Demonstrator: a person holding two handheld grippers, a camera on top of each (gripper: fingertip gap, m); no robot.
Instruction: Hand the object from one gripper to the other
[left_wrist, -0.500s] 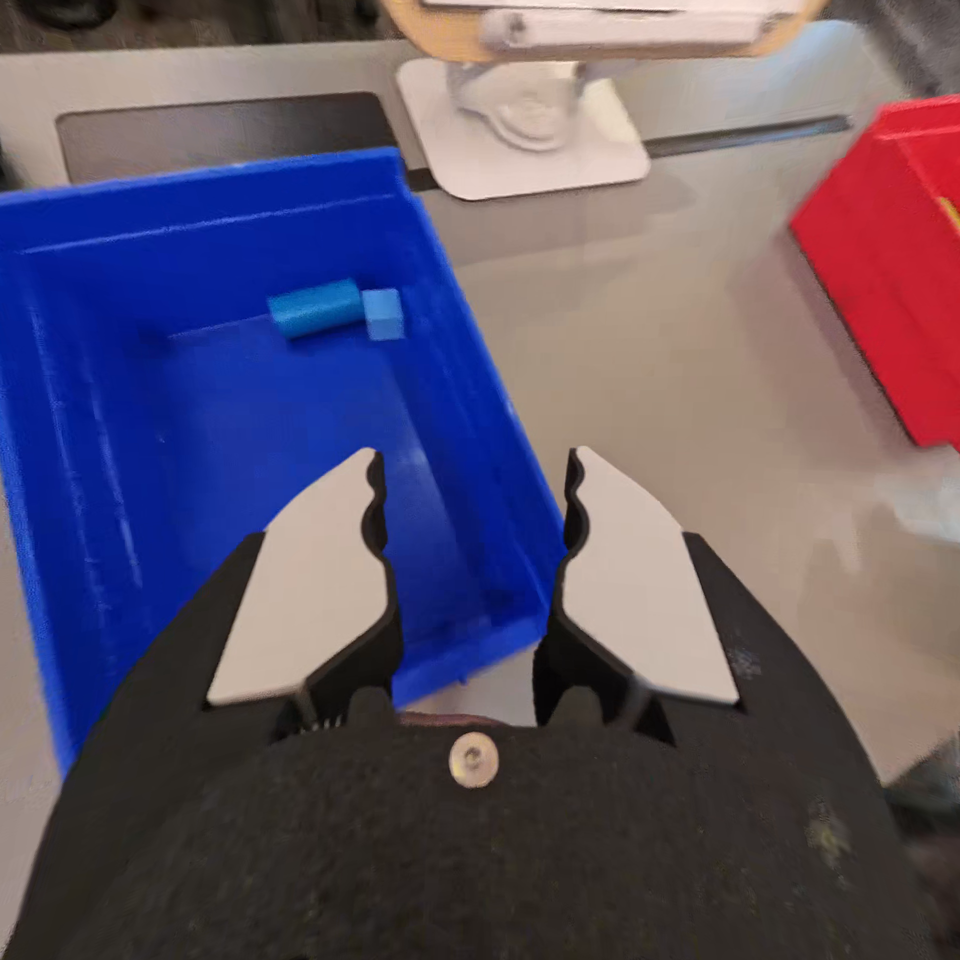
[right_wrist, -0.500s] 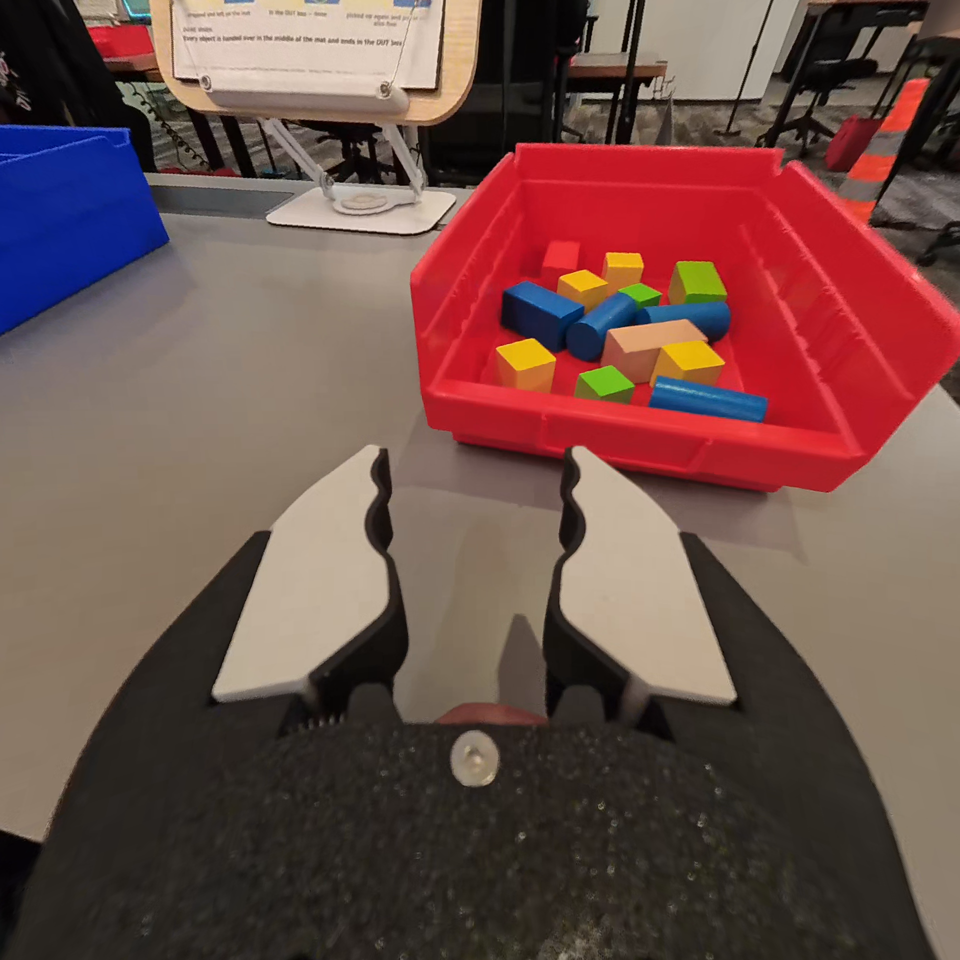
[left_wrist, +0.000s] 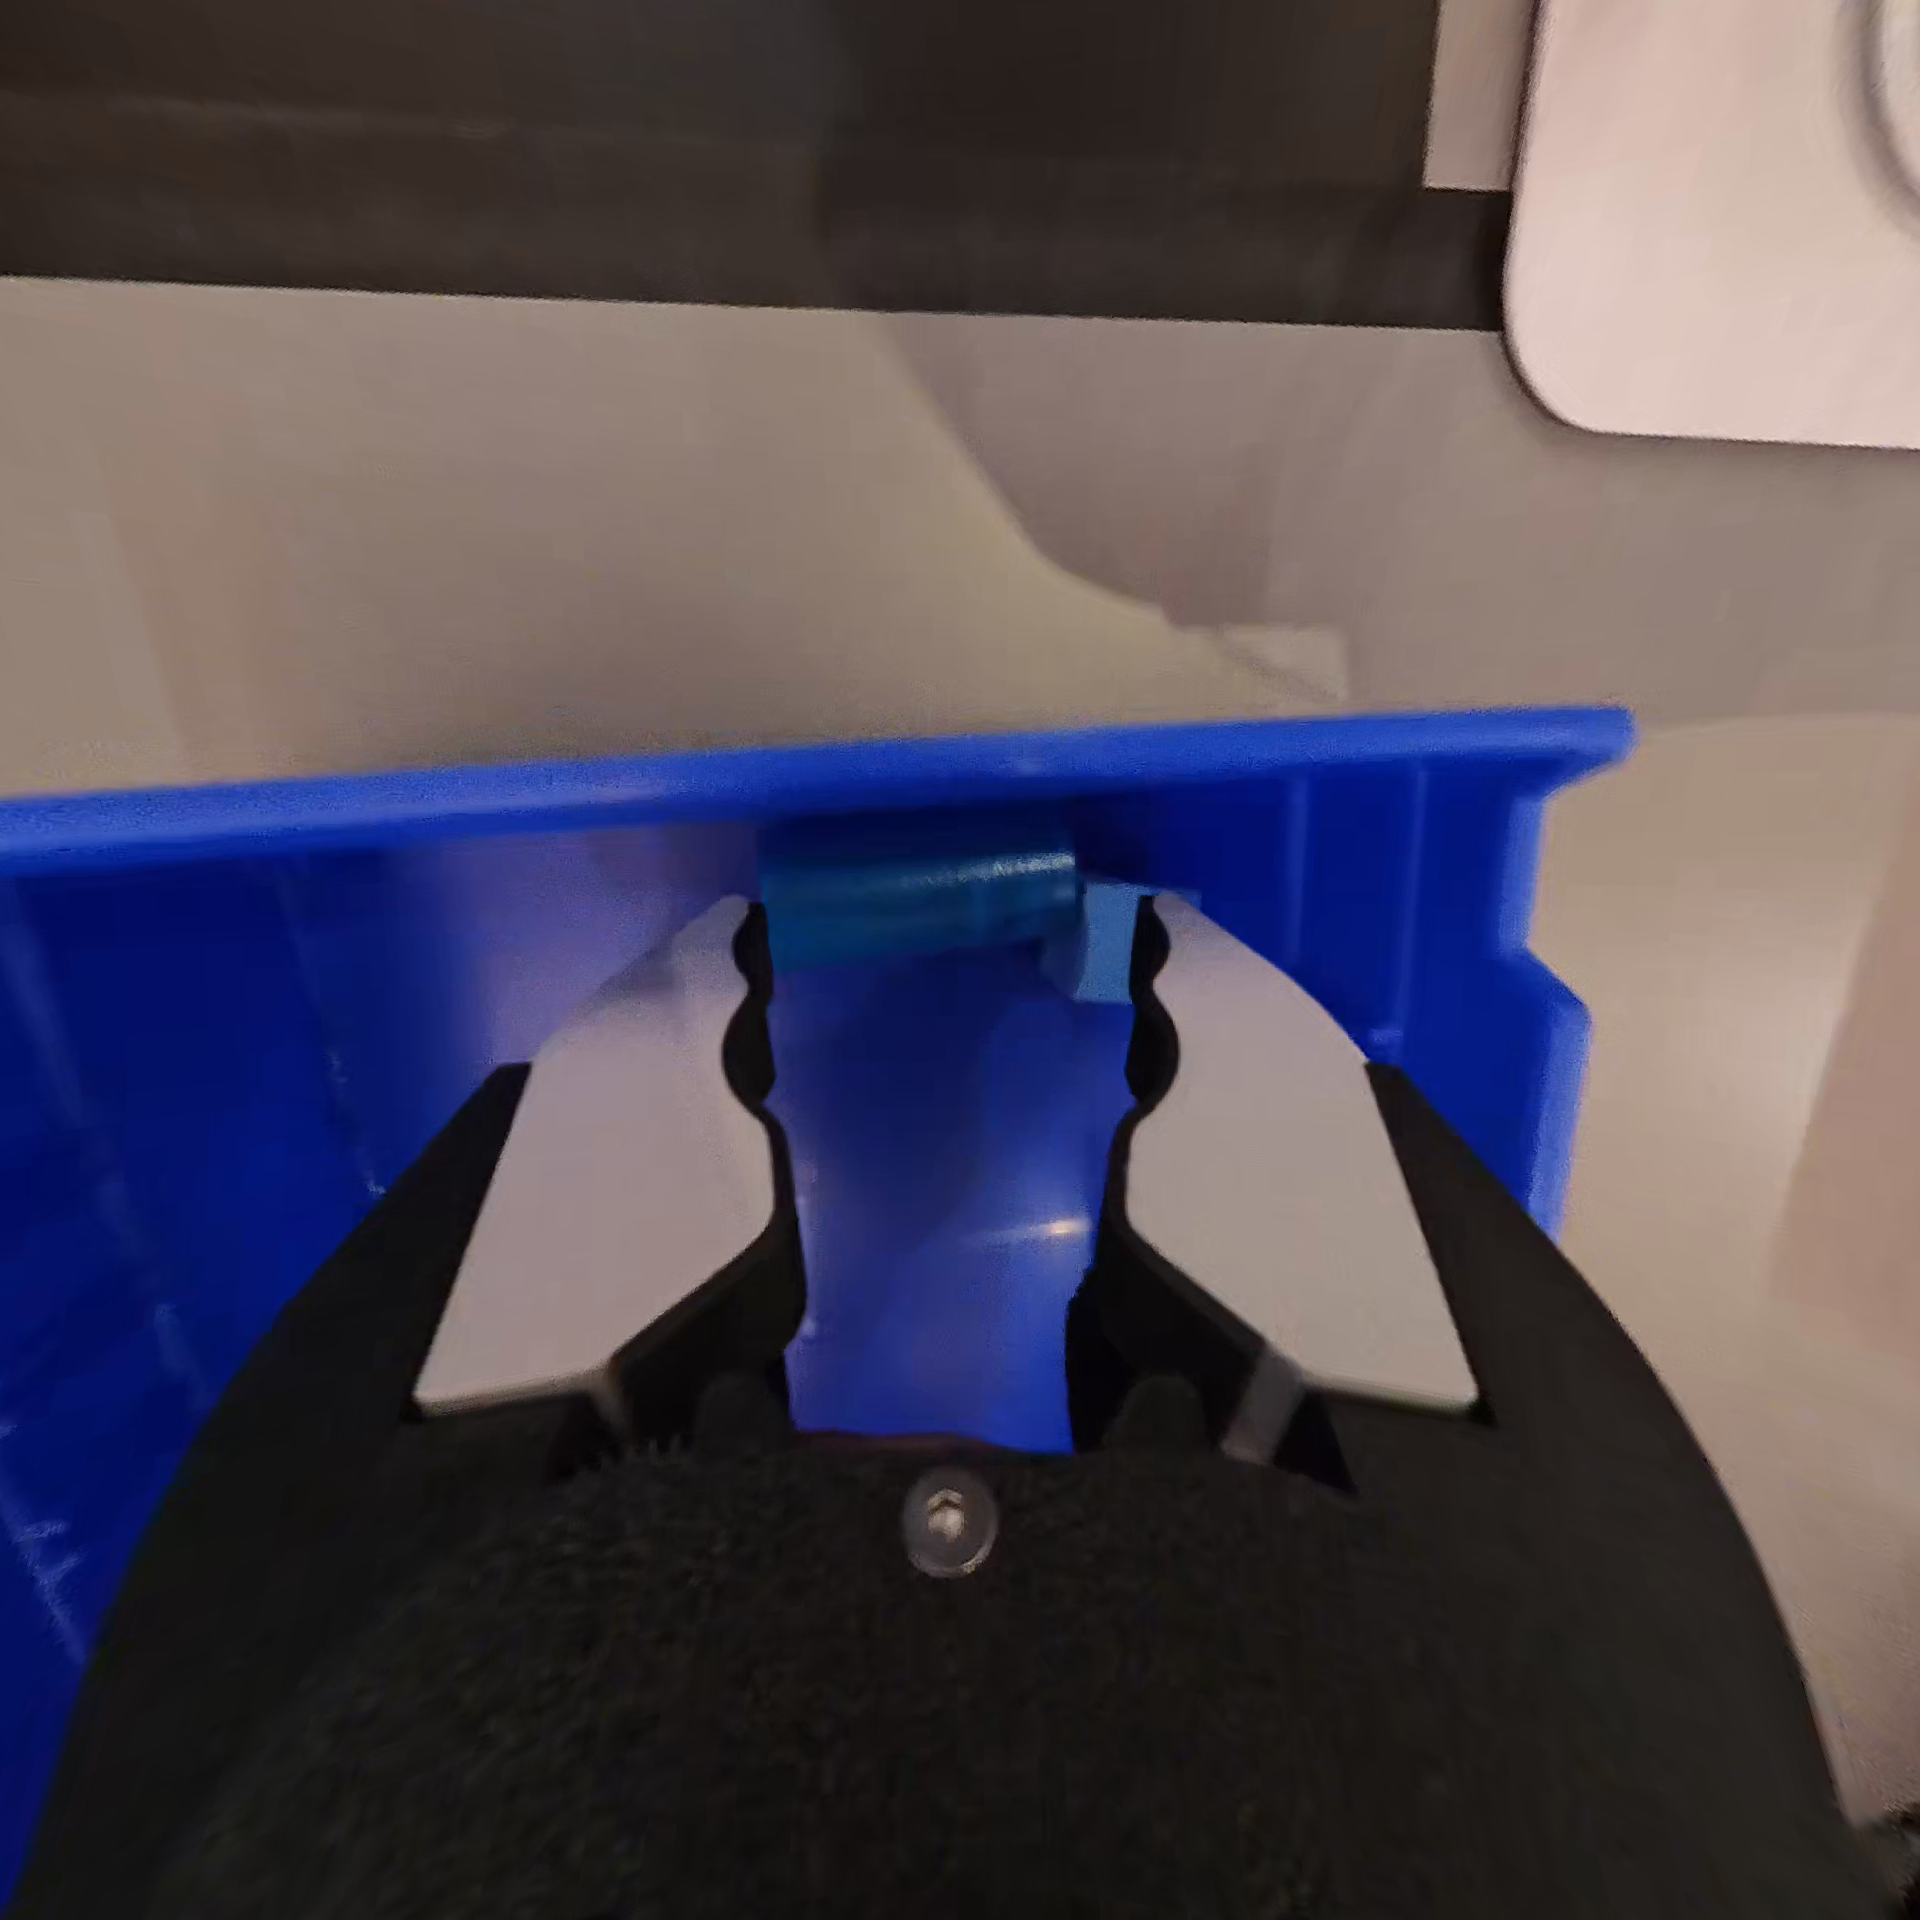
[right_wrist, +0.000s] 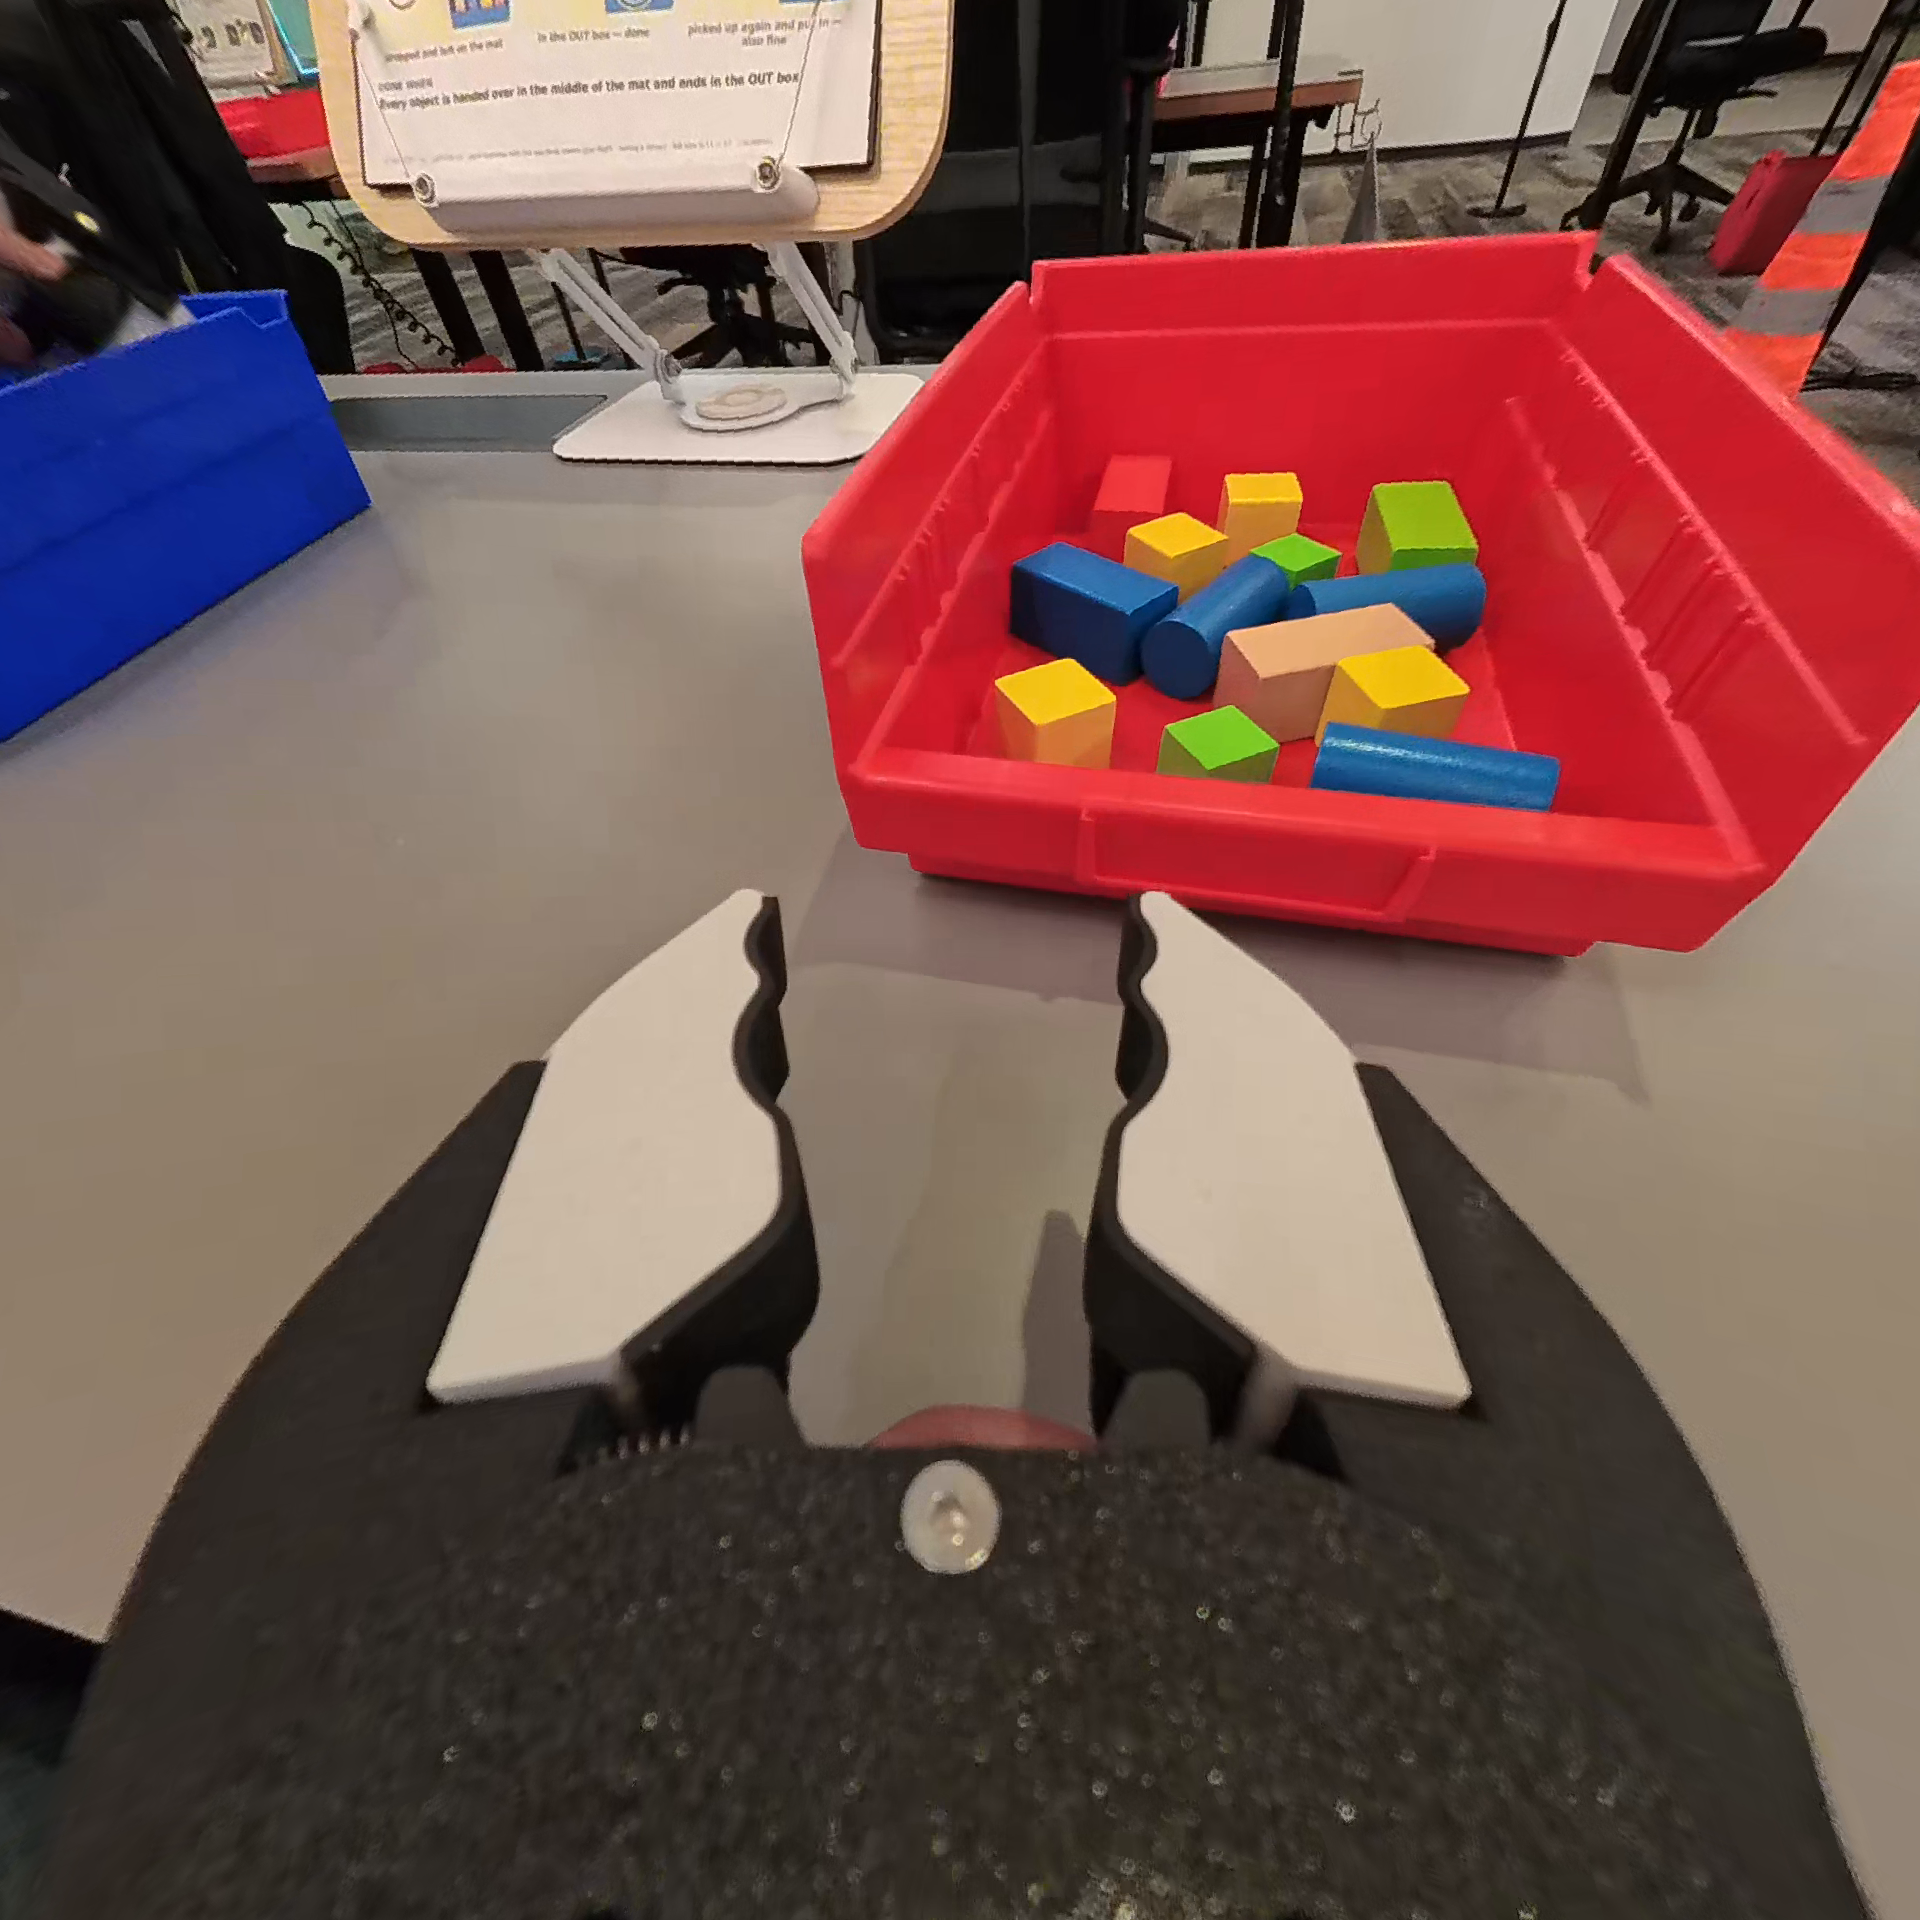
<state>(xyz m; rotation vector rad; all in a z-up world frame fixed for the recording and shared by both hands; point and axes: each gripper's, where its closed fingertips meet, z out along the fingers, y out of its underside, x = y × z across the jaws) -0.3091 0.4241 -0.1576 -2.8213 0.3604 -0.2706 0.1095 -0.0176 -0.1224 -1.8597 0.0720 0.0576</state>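
Reaching down into the blue bin (left_wrist: 1455, 831), the left gripper (left_wrist: 945, 914) has its jaws spread wide, and they hold nothing. The fingers (left_wrist: 623, 1174) are flat grey plates with wavy black rubber edges. Just past the tips, between them, lies a round blue block (left_wrist: 904, 909) on its side against the far wall of the bin. A small blue cube (left_wrist: 1103, 951) sits beside it, right at the tip of the right-hand jaw. The bin is smooth, shiny plastic. Beyond it is the plain grey table (left_wrist: 520, 540) and a white flat stand base (left_wrist: 1714, 260), far off to the right of the jaws. This view is blurry.

The right gripper (right_wrist: 951, 920) hovers over the table with jaws wide apart and nothing between them. Ahead and to the right of the jaws stands a red bin (right_wrist: 1299, 862) of ridged plastic. Inside are painted wooden blocks: yellow cubes (right_wrist: 1055, 712), green ones (right_wrist: 1216, 743), round blue logs (right_wrist: 1434, 769), a blue brick (right_wrist: 1086, 608) and a tan brick (right_wrist: 1309, 660). Far left of the jaws is the blue bin's corner.
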